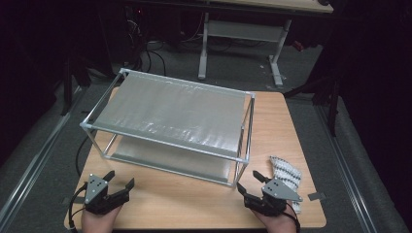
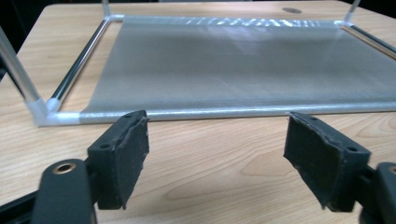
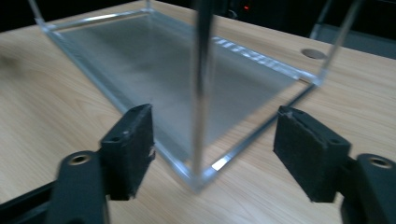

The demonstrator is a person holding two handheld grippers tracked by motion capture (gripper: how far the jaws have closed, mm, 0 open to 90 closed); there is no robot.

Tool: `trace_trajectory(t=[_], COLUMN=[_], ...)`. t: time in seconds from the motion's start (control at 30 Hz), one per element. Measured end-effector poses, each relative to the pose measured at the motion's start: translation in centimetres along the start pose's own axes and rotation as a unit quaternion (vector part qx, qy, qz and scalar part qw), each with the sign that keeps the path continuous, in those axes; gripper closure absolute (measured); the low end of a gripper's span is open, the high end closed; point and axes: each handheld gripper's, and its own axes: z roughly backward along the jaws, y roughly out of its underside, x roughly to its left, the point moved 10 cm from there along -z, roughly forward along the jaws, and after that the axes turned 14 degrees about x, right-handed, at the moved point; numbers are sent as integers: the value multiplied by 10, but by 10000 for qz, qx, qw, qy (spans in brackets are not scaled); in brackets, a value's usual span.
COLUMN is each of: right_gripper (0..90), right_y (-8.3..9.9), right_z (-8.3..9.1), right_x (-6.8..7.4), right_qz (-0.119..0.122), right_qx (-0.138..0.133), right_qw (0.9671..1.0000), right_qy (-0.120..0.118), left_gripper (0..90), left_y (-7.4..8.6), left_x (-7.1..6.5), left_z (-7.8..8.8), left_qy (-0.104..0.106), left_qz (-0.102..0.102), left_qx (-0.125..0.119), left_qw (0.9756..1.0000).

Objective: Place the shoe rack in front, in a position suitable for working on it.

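A two-tier shelf rack of thin silver metal tubes with grey mesh-like fabric panels (image 1: pixel 170 114) stood in the middle of the light wooden table (image 1: pixel 286 126), its long side running across the high view and its upper panel stretched flat between white corner joints. The left gripper (image 1: pixel 119 180), a black two-jaw tool with a grey plate on top, was held low over the table's near left edge, just in front of the rack's near left corner and not touching it. Its jaws stood wide apart with nothing between them; in the left gripper view the two dark pads (image 2: pixel 133 147) framed bare wood, and beyond them lay the rack's lower panel (image 2: pixel 233 65) bordered by its silver front tube and white corner piece (image 2: pixel 44 114). The right gripper (image 1: pixel 250 180) was held near the table's near right edge, close to the rack's near right upright post. Its jaws were also spread wide and gripped nothing; in the right gripper view the upright post (image 3: pixel 201 88) rose between the pads (image 3: pixel 133 144) but farther off, with neither pad pressing on it, and the lower panel (image 3: pixel 154 60) stretched away behind it. Just right of that gripper, a small white and grey knitted cloth (image 1: pixel 286 174) lay crumpled on the wood, apart from the rack. Beyond the table stood a white-legged desk frame (image 1: pixel 238 34) on the dark floor.
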Motion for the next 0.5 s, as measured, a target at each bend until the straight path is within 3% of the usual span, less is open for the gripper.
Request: trace_trajectory(t=[0.1,0.2,0.23,0.27,0.3,0.37,0.5], right_gripper=[445,516,587,587,732,806,810], right_y=[-8,-9,-12,-12,-11,-9,-6], right_z=[-11,-15,-19,-19,-20,-20,-15], right_x=[2,1,2,2,2,0,-6], right_qz=[-9,-60,-135,-135,-157,-118,-107], right_qx=[147,204,218,218,254,262,295], right_qw=[9999,9998,9996,9996,9995,9996,9995], right_qy=[-15,-16,-75,-75,-106,-55,-2], left_gripper=[218,248,270,290,310,347,393], left_y=[-1,-1,-1,-1,-1,-1,1], left_x=[-6,-9,-11,-11,-10,-10,-7], left_z=[-3,-5,-5,-5,-4,-3,-2], left_qy=[-65,-41,-31,-31,-100,-114,-52], left_qz=[-172,-203,-231,-231,-286,-325,-235], left_qx=[105,113,71,71,47,23,1], left_qw=[9998,9997,9997,9997,9995,9994,9997])
